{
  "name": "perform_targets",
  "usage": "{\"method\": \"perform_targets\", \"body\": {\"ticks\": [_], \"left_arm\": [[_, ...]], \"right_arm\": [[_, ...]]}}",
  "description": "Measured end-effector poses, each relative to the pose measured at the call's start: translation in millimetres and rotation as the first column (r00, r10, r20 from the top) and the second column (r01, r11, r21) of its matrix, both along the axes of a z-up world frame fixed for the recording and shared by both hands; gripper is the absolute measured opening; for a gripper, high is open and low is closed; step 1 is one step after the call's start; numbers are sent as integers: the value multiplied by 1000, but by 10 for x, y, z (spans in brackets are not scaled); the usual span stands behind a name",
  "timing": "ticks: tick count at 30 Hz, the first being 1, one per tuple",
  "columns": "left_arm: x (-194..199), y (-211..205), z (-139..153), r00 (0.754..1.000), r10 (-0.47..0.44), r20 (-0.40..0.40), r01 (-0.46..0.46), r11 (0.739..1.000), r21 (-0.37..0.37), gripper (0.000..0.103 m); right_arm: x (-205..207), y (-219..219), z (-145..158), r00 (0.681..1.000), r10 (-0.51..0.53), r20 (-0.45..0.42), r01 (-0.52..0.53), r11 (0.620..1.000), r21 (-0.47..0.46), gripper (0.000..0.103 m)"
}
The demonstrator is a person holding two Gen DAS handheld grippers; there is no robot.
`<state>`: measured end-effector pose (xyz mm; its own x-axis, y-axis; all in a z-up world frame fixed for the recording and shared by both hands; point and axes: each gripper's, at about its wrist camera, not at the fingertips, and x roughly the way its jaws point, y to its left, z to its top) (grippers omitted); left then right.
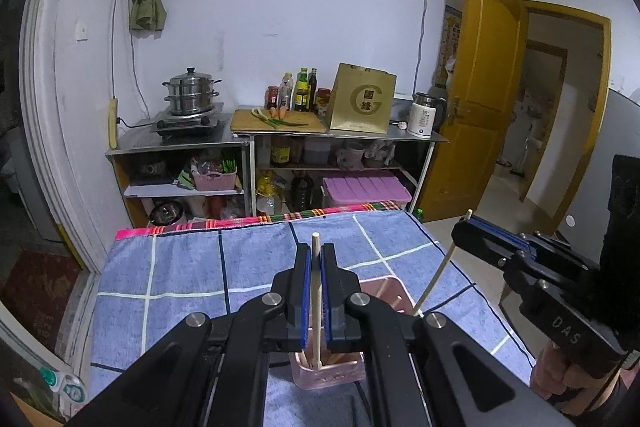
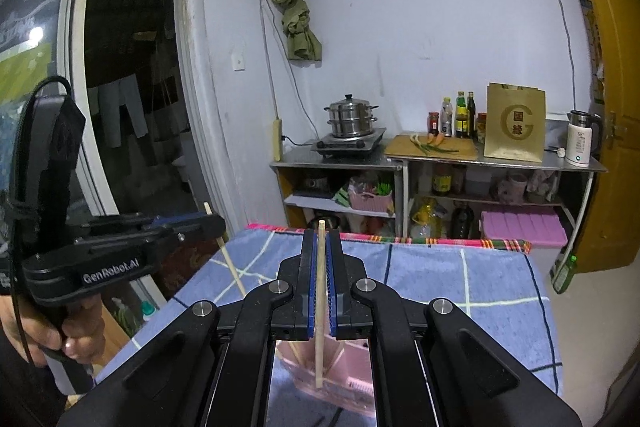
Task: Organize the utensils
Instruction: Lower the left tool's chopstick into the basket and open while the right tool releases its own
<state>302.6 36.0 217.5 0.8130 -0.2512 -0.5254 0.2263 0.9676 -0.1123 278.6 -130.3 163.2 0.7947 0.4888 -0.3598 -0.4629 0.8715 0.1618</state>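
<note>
With each gripper's jaws pinching one pale wooden chopstick (image 1: 316, 291), we lower both vertically into the pink plastic holder (image 1: 384, 287) at lower centre, left gripper (image 1: 316, 259) and right gripper (image 2: 320, 247) releasing only once tips seat.

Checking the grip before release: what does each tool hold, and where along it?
Each holds one chopstick near its upper end: left tool on the left chopstick, right tool on the right chopstick, lower ends in the pink holder.

One pale wooden chopstick (image 1: 316, 291) stands nearly upright between the left gripper (image 1: 316, 259) pads, its lower end down in the pink holder (image 1: 384, 287) beneath them. A second chopstick (image 2: 320, 303), clamped in the right gripper (image 2: 320, 247), slants down into the same holder, alongside other sticks
</note>
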Motion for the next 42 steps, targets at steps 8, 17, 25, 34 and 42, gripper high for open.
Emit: {"method": "perform_targets", "body": {"ticks": [8,17,25,34,42], "left_arm": [[235,25,-107,1000,7,-6,-7,1000,-9,4],[406,23,-456,998,-2,-61,0,1000,-27,5],[406,-14,-748,994,-1,-106,1,1000,-4,5],[327,-25,-805,994,5,-112,-4,1000,4,5],[114,-25,-772,996,15,-83,-15,1000,9,5]], "right_arm": [[221,89,-80,1000,2,-7,-2,1000,6,4],[361,128,-382,997,12,-71,-13,1000,-14,4],[390,112,-604,993,20,-120,-24,999,-32,4],[354,72,-671,989,10,-146,-18,998,-58,5],[201,-17,-653,990,8,-140,-16,998,-55,11]]}}
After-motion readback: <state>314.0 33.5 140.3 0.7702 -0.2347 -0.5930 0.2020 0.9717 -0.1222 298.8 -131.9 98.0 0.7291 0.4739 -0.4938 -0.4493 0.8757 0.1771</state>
